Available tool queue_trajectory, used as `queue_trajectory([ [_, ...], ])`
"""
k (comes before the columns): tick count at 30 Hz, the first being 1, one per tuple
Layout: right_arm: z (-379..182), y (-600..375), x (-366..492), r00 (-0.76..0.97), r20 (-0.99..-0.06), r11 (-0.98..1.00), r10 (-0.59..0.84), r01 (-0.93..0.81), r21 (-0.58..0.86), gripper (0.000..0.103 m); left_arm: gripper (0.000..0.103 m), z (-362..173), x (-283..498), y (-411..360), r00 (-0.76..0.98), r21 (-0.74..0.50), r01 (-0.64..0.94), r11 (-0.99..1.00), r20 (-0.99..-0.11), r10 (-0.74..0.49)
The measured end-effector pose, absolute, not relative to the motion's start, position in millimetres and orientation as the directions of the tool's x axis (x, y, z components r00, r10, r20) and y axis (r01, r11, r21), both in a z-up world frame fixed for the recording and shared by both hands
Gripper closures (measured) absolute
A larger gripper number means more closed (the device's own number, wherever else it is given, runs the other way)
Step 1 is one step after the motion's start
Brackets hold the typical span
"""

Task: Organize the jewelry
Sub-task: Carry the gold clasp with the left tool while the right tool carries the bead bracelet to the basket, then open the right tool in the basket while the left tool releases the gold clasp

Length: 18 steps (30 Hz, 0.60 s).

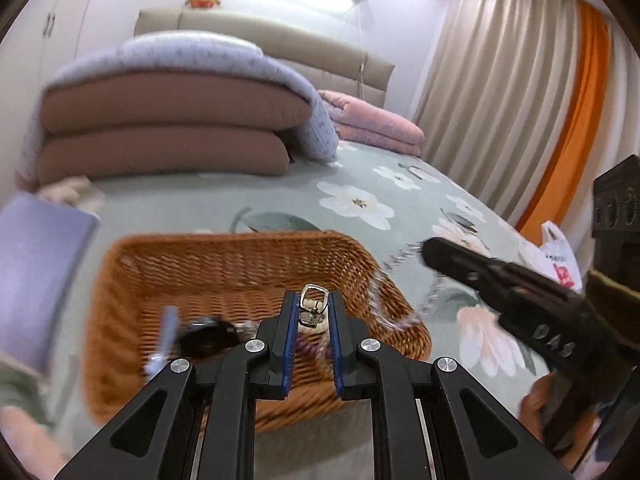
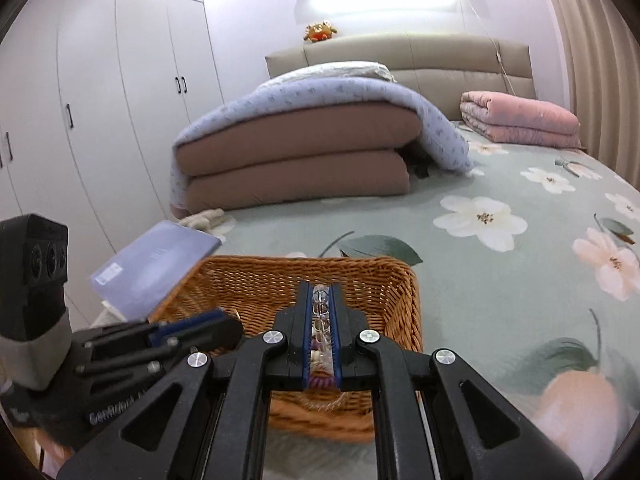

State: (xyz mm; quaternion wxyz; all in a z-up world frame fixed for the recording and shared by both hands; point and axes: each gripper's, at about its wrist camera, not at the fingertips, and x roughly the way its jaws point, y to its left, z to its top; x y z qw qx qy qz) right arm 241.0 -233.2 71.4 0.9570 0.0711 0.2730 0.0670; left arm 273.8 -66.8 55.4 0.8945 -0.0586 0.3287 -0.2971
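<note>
- Left wrist view: the left hand-held gripper (image 1: 314, 312) hangs over a brown wicker basket (image 1: 224, 256) that sits on the bed (image 1: 280, 200), which has a green floral cover. Its 2 fingers pinch a small silver clasp with a square ring (image 1: 314, 300) near the tips.
- A blurred string of clear beads (image 1: 384, 292) trails from the basket's right rim toward the right hand-held gripper (image 1: 434, 250), which comes in from the right above the cover; from here I cannot tell how its fingers stand.
- In the basket's near-left corner lie a dark rounded item (image 1: 204, 336) and a pale blue piece (image 1: 166, 336); both too blurred to name.
- A lavender box (image 1: 36, 276) lies left of the basket. Folded brown and blue bedding (image 1: 176, 120) is stacked further back.
- Right wrist view: the right hand-held gripper (image 2: 322, 300) is pressed together on a strand of clear beads (image 2: 320, 312), held above the same basket (image 2: 248, 280).
- The left hand-held gripper (image 2: 208, 326) reaches over the basket's left rim.
- Pink folded quilt (image 2: 520, 120) by the headboard.
</note>
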Motion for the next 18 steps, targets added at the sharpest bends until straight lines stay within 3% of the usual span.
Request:
queue_trajectory([
  [7,32.8,-240.1,258.9,0.798,-0.579,0.98,0.169,-0.073,0.185,0.092,0.089,11.5,293.8,-85.1,0.559,-0.291,0.489,0.822,-0.618,-0.552],
  [15,23.9,-244.4,262.2,0.78,-0.601,0.978,0.176,-0.067,0.199,0.092,0.088,9.9,291.0,-94.6,0.563,-0.266,0.493,0.828,-0.628,-0.537],
  [18,23.3,-248.3,260.4,0.778,-0.589,0.966,0.221,-0.09,0.243,0.076,0.083,9.6,291.5,-94.0,0.532,-0.297,0.5,0.814,-0.636,-0.559],
])
